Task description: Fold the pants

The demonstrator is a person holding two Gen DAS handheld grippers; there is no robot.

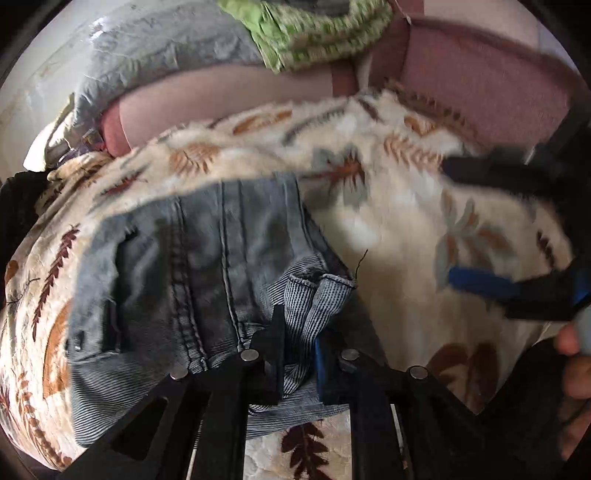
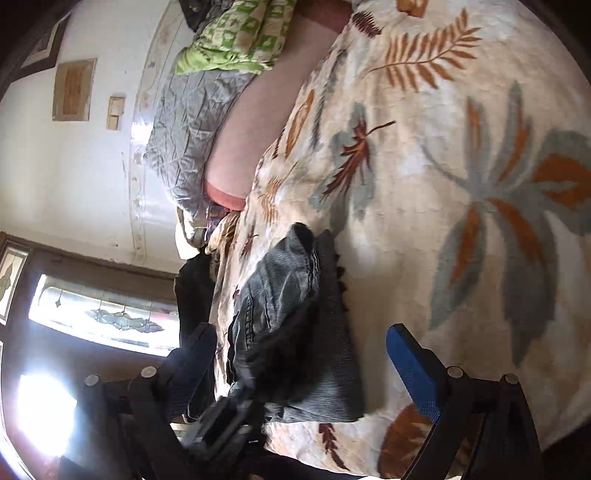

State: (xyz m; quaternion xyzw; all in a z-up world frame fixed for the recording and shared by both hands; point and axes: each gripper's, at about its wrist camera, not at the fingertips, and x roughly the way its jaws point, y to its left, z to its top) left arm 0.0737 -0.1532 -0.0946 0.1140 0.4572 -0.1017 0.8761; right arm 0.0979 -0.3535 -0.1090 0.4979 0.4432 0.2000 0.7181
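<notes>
1. Pants (image 1: 192, 258): we record one pair in faded blue-grey denim, lying on the bed in a partly folded heap. In the left wrist view the seams run up the frame, and a ribbed, turned-over edge of the cloth bunches at the lower middle. In the right wrist view the same pair shows as a darker mound just left of centre.

2. Left gripper (image 1: 299, 354): we find its two fingers drawn close together on that ribbed fold of the pants, black finger on the left and blue-faced finger on the right, with cloth pinched between them.

3. Right gripper (image 2: 295, 358): we see its fingers set wide apart, the black one on the left and the blue-padded one on the right. The pants lie between and beyond them; neither pad presses on the cloth. The same gripper appears blurred at the right edge of the left wrist view, with part of a hand (image 1: 576, 365) below it.

4. Blanket (image 2: 424, 221): cream plush with rust and grey leaf prints, spread over the bed beneath the pants.

5. Further bedding: a grey quilted pillow (image 1: 155, 48), a green patterned cloth (image 1: 314, 33), and a pink sheet (image 1: 480, 85).

6. Wall (image 2: 92, 177): white, with a window (image 2: 103, 317) below it in the right wrist view.
</notes>
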